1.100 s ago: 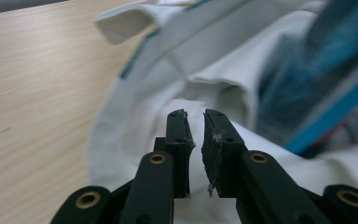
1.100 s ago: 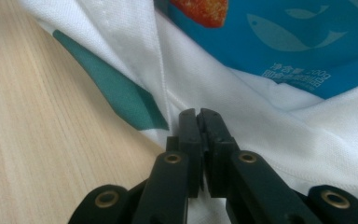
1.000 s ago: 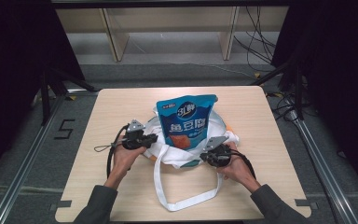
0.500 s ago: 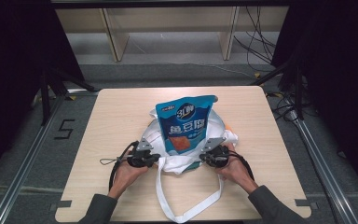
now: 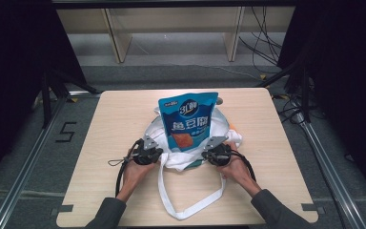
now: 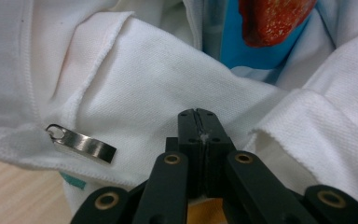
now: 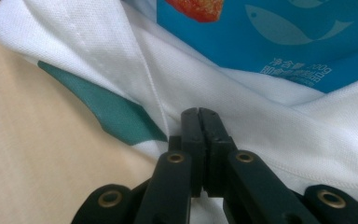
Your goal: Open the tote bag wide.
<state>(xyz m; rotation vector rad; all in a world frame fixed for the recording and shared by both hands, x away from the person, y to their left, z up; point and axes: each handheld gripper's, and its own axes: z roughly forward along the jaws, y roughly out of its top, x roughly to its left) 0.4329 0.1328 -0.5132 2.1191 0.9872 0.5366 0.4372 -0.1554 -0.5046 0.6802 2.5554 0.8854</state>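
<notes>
the left gripper (image 5: 148,153) sits at the left rim of the white cloth bag (image 5: 186,155), jaws pinched tight on a fold of its fabric, close to a small metal zip pull (image 6: 81,144). the bag lies in the middle of the wooden table (image 5: 114,119), its long strap (image 5: 190,210) looping toward the person. a blue snack pouch (image 5: 189,121) stands in the bag's mouth, its lower part inside and its top sticking out. the right gripper (image 5: 215,153) is likewise clamped shut on the bag's right rim, beside a green patch (image 7: 107,112). to do this step well, i would lift both rims evenly and pull them apart gently, so the pouch slides down without tipping and the cloth doesn't slip.
</notes>
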